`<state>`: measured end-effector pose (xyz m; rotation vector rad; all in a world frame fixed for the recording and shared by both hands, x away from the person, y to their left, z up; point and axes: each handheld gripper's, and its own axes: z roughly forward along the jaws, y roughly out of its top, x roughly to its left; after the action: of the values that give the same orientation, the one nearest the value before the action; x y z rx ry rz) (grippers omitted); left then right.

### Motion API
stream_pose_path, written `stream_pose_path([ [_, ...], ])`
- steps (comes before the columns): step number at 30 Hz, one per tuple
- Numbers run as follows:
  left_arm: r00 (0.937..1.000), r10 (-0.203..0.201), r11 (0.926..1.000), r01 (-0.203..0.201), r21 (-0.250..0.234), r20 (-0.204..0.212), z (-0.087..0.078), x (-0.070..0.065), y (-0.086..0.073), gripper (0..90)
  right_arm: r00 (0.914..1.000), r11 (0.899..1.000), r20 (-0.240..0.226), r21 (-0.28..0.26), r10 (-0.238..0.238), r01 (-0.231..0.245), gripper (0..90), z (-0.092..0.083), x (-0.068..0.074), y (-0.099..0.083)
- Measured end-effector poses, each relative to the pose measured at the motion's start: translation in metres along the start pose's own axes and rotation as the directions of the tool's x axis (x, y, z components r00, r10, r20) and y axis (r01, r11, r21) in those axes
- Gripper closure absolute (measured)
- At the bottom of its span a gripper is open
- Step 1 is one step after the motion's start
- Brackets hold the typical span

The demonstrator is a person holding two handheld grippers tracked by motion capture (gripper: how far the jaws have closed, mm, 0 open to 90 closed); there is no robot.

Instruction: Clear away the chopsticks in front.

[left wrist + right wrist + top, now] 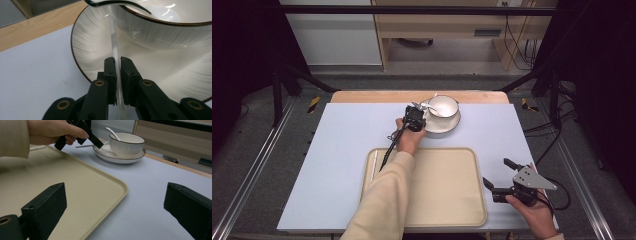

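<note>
- High view: left hand-held gripper [416,116] at the plate [447,126] (bowl [443,106] on it), beyond the tray [437,192].
- Left gripper view: jaws clamp a thin clear rod [115,52] over the plate.
- Right gripper view: right hand-held gripper [115,205] gapes wide above the desk [150,195].

Pale blue-grey mat [337,165] covers tabletop; bare wooden table edge [377,96] shows as strip along far side. Beyond table, light wooden cabinet [437,25] against wall, black cables [517,45] hanging at its right. Black frame bar [412,10] crosses top. Aluminium rail [252,170] runs along left of table. Yellow-black tape mark [313,104] on grey floor [262,115] near far-left corner.
</note>
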<state>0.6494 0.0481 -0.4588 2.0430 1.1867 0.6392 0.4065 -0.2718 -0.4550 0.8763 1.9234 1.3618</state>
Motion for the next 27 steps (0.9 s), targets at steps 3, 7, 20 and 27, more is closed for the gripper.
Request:
stream_pose_path([
  [3,0.9998,-0.019,0.9998,0.018,-0.010,-0.009,-0.001,0.001,0.001,84.6,1.0000,1.000,0.000,0.002,-0.002,0.002,4.6,0.000,0.000,0.000],
  [7,0.9989,-0.036,0.9988,0.035,-0.035,-0.031,-0.008,0.004,0.002,84.8,1.0000,1.000,0.000,0.002,-0.003,0.003,4.6,0.000,0.000,0.000],
  [20,0.9872,-0.147,0.9849,0.140,-0.102,-0.063,-0.067,0.033,-0.010,85.0,1.0000,1.000,-0.004,0.003,-0.001,0.001,4.6,0.000,0.001,0.000],
  [27,0.9787,-0.191,0.9725,0.178,-0.150,-0.076,-0.112,0.039,-0.033,85.1,0.9999,1.000,-0.012,0.008,-0.006,0.007,4.7,0.001,0.003,0.000],
])
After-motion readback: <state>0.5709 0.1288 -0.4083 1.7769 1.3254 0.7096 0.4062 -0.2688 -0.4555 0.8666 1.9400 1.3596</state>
